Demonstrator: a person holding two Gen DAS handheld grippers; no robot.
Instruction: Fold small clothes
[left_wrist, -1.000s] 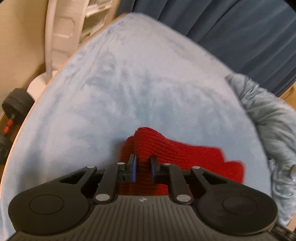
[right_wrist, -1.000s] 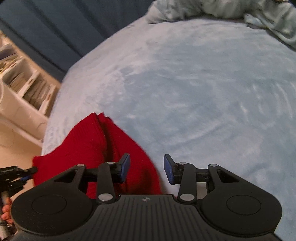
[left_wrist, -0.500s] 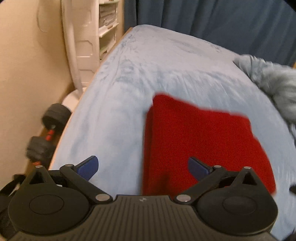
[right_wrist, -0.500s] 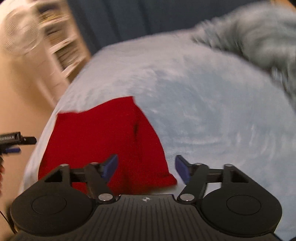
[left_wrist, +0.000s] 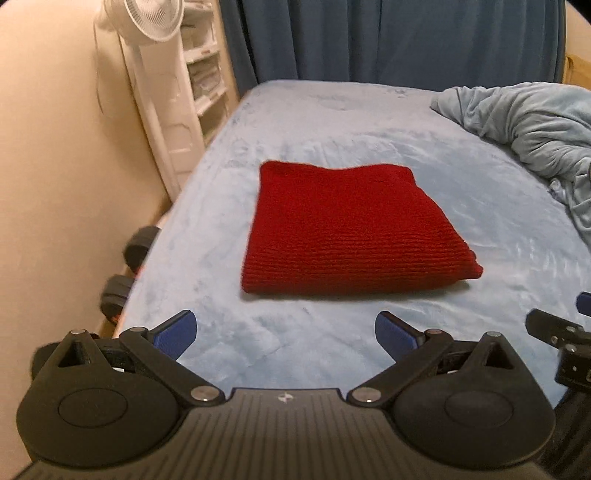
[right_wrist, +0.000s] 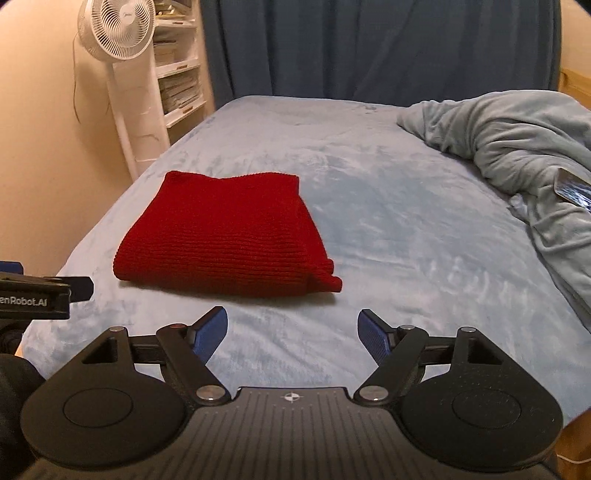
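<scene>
A red knit garment (left_wrist: 347, 229) lies folded into a flat rectangle on the light blue bed cover (left_wrist: 332, 125); it also shows in the right wrist view (right_wrist: 229, 236). My left gripper (left_wrist: 284, 334) is open and empty, held back from the garment's near edge. My right gripper (right_wrist: 293, 332) is open and empty, also short of the garment and a little to its right. Neither gripper touches the cloth.
A crumpled grey-blue blanket (right_wrist: 517, 140) is piled at the bed's right side. A white standing fan (right_wrist: 118, 33) and shelves (right_wrist: 177, 74) stand left of the bed. Dumbbells (left_wrist: 129, 258) lie on the floor by the left edge. Dark blue curtains (left_wrist: 388, 37) hang behind.
The left gripper let go of the red garment and opened. Both grippers pulled back from it, and the garment now lies flat and folded.
</scene>
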